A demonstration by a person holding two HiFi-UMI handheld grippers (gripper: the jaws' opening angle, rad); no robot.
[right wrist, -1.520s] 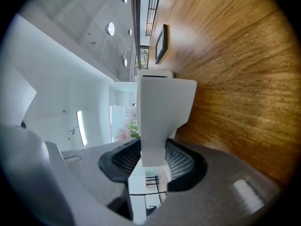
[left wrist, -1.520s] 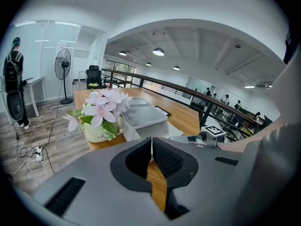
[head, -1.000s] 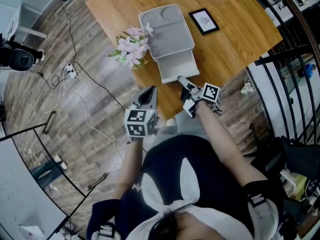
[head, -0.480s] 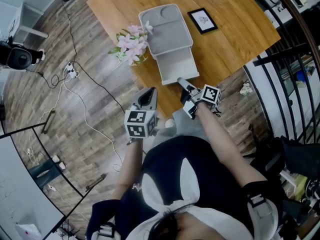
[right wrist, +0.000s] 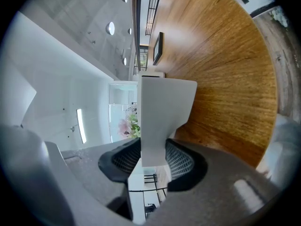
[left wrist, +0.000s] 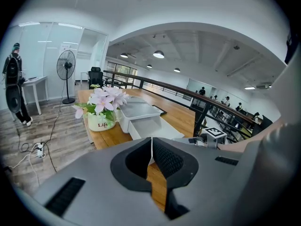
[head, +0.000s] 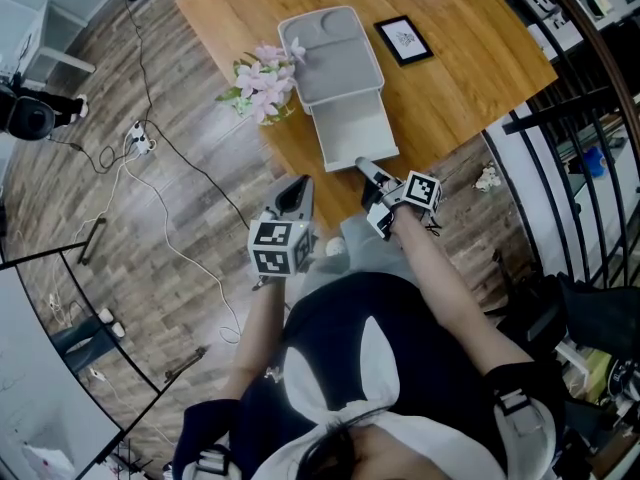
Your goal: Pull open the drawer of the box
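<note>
Already the drawer (head: 352, 136) stands well out of the white box (head: 330, 58), and its open tray reaches towards the near edge of the wooden table (head: 470, 78). Compared with a second ago it has slid a little further out, while the box itself has kept its place beside the flower pot (head: 262, 93) and the framed card (head: 403, 40). So the pull is working and the box is not being dragged along.

The right gripper (head: 366, 168) is clamped on the drawer's front wall. In the right gripper view the white panel stands between the two ribbed pads, with both pressed against it. The left gripper (head: 299, 186) hangs off the table's near corner, apart from the box, with its jaws together and nothing between them.

By my reading the task is nearly done. Little travel seems left, and pulling further risks drawing the tray right off its runners or over the table edge.
</note>
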